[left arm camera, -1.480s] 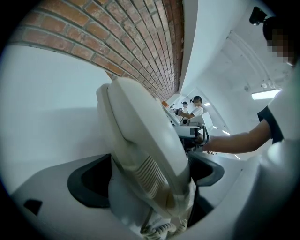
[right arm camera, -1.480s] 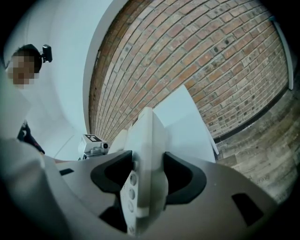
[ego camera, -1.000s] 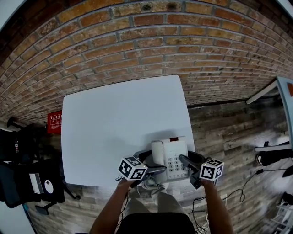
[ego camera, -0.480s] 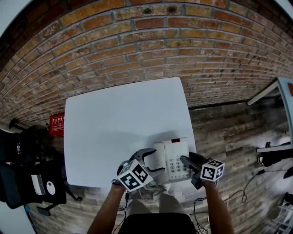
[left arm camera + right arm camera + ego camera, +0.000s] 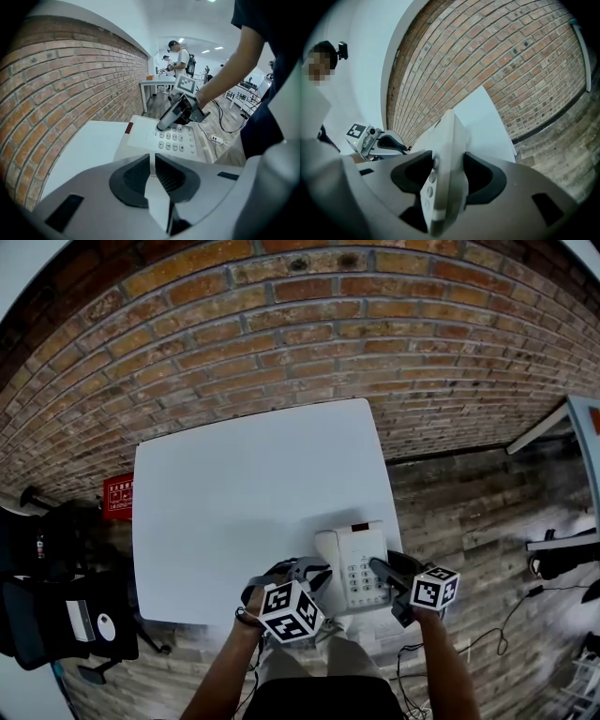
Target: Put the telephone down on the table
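The white telephone [image 5: 354, 563] lies on the near right corner of the white table [image 5: 244, 493], keypad up. My right gripper [image 5: 378, 568] is shut on the phone's right edge; in the right gripper view that edge [image 5: 447, 154] stands between the pads of the right gripper [image 5: 447, 174]. My left gripper [image 5: 309, 572] hovers just left of the phone, a little above the table. Its jaws have just been closing and now stand shut with nothing between them. In the left gripper view, the left gripper [image 5: 152, 161] has the telephone [image 5: 159, 140] lying beyond its tips.
A brick wall [image 5: 281, 343] runs behind the table. Left of the table are a red sign [image 5: 116, 495] and a black chair [image 5: 56, 615]. Cables [image 5: 487, 638] lie on the wood floor at the right, near another table's edge [image 5: 581, 423]. People [image 5: 180, 54] stand far off.
My left gripper has drawn back from the phone's left side, risen a little and rolled over; its jaws went from wide open to shut. The right gripper and the phone have stayed put.
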A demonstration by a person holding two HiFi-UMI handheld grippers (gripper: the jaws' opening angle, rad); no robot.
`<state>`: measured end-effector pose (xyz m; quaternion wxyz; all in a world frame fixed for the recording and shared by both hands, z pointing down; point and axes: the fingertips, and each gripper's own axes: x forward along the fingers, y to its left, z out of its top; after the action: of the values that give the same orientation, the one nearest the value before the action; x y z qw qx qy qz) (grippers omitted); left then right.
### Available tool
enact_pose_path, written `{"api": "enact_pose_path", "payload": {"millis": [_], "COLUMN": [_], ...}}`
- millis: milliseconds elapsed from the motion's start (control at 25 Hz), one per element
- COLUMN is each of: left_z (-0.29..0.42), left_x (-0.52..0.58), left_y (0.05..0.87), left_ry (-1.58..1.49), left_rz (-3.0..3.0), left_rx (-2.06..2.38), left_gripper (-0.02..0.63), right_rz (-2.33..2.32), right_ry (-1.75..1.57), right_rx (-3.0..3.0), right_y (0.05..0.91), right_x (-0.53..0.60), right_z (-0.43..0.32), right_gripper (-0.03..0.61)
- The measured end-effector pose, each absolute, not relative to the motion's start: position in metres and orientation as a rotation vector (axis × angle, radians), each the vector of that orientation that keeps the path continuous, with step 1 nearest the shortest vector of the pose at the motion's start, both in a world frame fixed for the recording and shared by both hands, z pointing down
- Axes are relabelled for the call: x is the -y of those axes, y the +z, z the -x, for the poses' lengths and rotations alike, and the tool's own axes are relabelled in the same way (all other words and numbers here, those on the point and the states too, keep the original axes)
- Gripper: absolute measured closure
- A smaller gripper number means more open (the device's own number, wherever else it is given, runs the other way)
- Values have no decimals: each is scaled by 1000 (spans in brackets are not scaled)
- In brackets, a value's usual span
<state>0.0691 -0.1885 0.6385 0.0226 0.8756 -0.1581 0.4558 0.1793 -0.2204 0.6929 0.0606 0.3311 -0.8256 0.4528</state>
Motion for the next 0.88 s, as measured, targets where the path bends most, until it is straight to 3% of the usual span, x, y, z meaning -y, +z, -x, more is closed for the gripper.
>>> {"api": "enact_pose_path", "payload": {"millis": [880], "left_z": [-80], "left_x": [184], "left_y": [649], "left_ry": [1496], "left_rz": [-2708], "left_rx": [415], "left_gripper": [604], "right_rz": [-1018], "right_ry": [1265], "right_rx": [2360], "right_y": [703], "right_x": [218], "right_z": [-181], "right_gripper": [356]}}
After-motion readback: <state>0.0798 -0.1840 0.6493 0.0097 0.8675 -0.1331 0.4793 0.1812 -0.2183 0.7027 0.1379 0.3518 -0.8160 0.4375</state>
